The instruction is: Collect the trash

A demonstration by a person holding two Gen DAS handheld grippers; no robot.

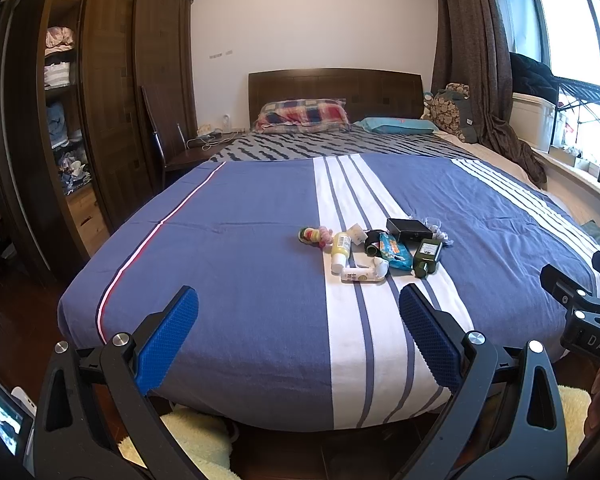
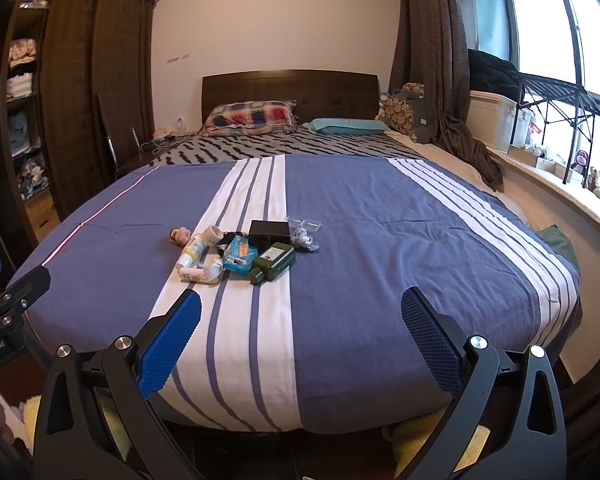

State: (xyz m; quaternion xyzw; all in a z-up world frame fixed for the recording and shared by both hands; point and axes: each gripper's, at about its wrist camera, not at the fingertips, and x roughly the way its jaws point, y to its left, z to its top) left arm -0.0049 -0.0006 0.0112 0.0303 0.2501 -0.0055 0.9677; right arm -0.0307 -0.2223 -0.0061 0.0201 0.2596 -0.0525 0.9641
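Observation:
A small pile of trash lies on the bed's blue and white striped cover [image 1: 240,248]: a yellow bottle [image 1: 340,249], a white tube [image 1: 360,274], a blue wipes packet [image 1: 396,251], a dark green bottle [image 1: 429,257] and a black box [image 1: 409,229]. The same pile shows in the right wrist view, with the green bottle [image 2: 274,261], the blue packet [image 2: 240,258] and the black box [image 2: 270,229]. My left gripper [image 1: 299,312] is open and empty, short of the pile. My right gripper [image 2: 301,314] is open and empty, right of the pile.
A dark wooden wardrobe [image 1: 112,92] stands left of the bed with a chair [image 1: 168,148] beside it. Pillows [image 1: 304,114] lie by the headboard. A brown curtain [image 2: 436,60] and a windowsill with a white box [image 2: 496,120] run along the right. Fluffy cream rugs [image 1: 196,440] lie below the bed's foot.

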